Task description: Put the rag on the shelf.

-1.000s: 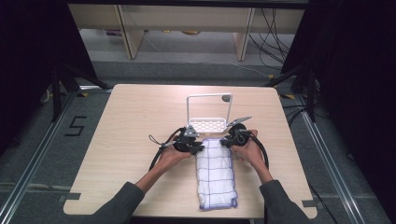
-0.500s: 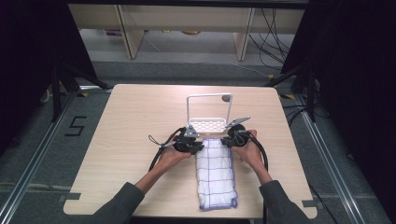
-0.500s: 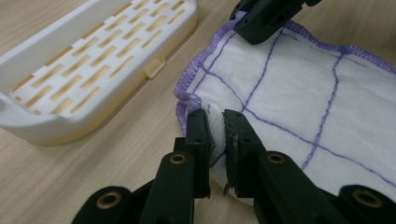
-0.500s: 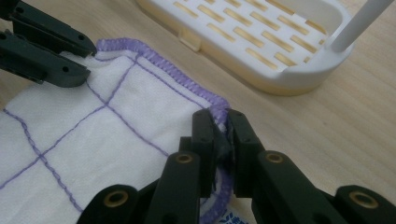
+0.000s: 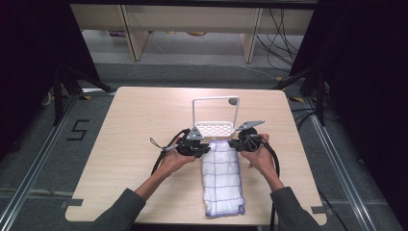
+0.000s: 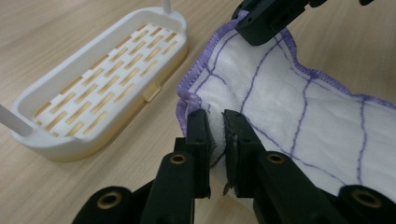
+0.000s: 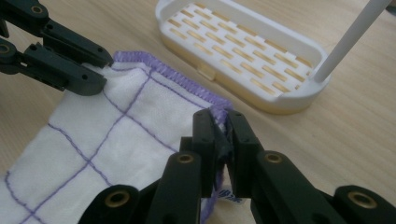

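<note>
Because the cloth (image 5: 222, 175) is folded into a long strip, it lies flat on the table (image 5: 134, 120) between the two hands, with its far short edge near the rack (image 5: 215, 129) and its near edge toward the person. Each far corner is taken by one gripper, so the edge can rise evenly. The left gripper (image 6: 216, 128) has its jaws pressed together on the left far corner, and the fabric bunches a little between them. The right gripper (image 7: 220, 125) is clamped on the right far corner, just at the purple hem. The white rack stands just beyond the cloth, apart from it. I judge that its tall bar (image 5: 215, 99) is there to hang the cloth over.
</note>
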